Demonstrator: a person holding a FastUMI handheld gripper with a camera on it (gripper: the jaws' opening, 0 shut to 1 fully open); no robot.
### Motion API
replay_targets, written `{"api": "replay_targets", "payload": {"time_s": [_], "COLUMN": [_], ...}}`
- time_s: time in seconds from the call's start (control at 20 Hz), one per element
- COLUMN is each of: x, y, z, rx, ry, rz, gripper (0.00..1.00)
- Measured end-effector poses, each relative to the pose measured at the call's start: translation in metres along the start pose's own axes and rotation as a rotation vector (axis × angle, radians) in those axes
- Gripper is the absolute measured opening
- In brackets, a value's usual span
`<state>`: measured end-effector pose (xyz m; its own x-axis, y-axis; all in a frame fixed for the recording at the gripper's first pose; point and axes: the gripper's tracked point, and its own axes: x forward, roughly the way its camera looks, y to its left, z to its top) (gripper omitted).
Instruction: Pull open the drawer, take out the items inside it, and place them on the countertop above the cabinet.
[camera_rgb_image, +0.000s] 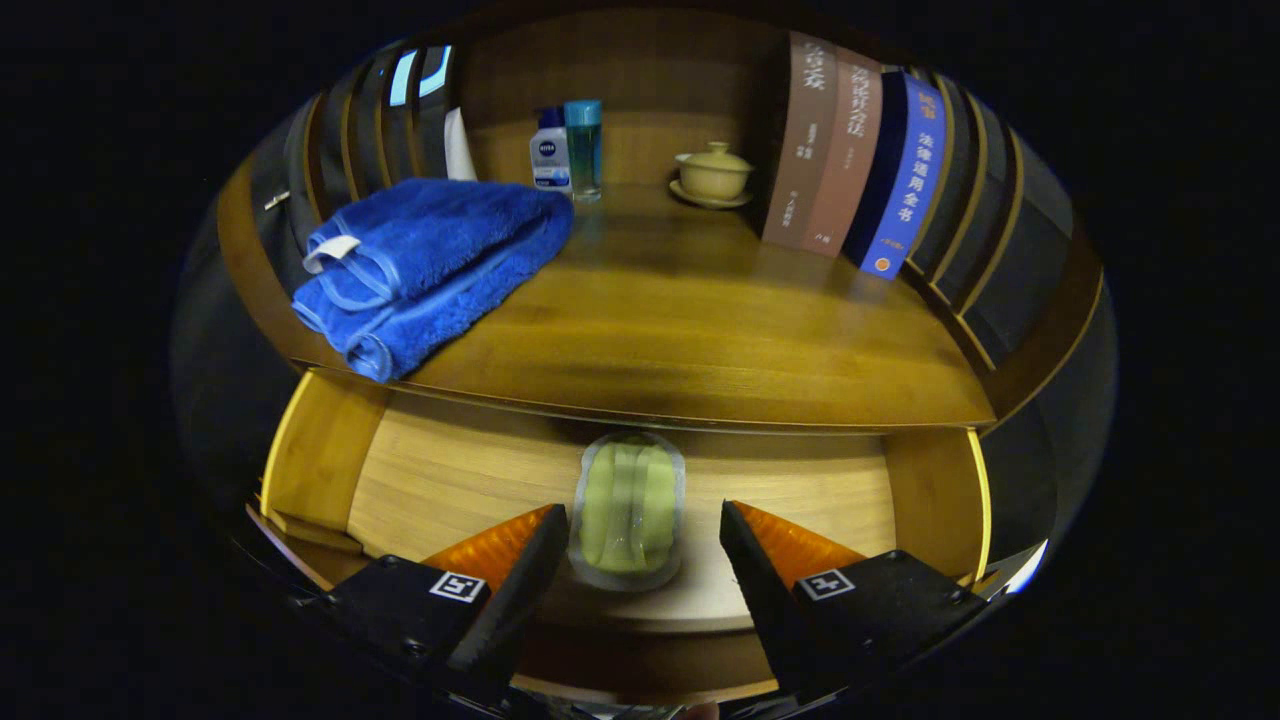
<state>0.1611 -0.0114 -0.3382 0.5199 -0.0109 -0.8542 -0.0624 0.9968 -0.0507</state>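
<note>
The claw (644, 560) stands wide open over the pulled-out drawer (450, 480), its two black fingers (520, 575) with orange sides spread well apart and holding nothing. Between the fingers, and reaching a little ahead of their tips, lies a green item in a clear wrapper (628, 510), flat on the drawer's pale wooden floor, its long side running straight away from the claw. Neither finger touches it; there is a gap on each side, the left one narrower. The far end of the packet sits just under the front edge of the worktop (700, 330), which overhangs the back of the drawer.

Beyond the claw, on the worktop, a folded blue towel (430, 270) lies ahead and to the left, one corner reaching the front edge. Farther back, roughly straight ahead, stand a white-and-blue bottle (550, 152) and a clear blue bottle (584, 148), touching or nearly so. To their right sits a cream lidded cup on a saucer (713, 175). Ahead and to the right, a row of books (850, 160) stands upright against the slatted side wall.
</note>
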Motion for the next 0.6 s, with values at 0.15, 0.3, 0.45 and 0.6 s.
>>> {"api": "replay_targets", "payload": {"time_s": [0.15,0.3,0.45,0.6], "x": [0.021,0.036,0.043,0.043], "y": [-0.002,-0.003,0.003,0.007], "z": [-0.001,-0.004,-0.005,0.000], "rx": [-0.007,-0.001,0.013,0.015], "ry": [0.035,0.064,0.087,0.072], "rz": [-0.023,-0.047,-0.021,-0.018], "gripper": [0.93,0.90,0.72,0.42]}}
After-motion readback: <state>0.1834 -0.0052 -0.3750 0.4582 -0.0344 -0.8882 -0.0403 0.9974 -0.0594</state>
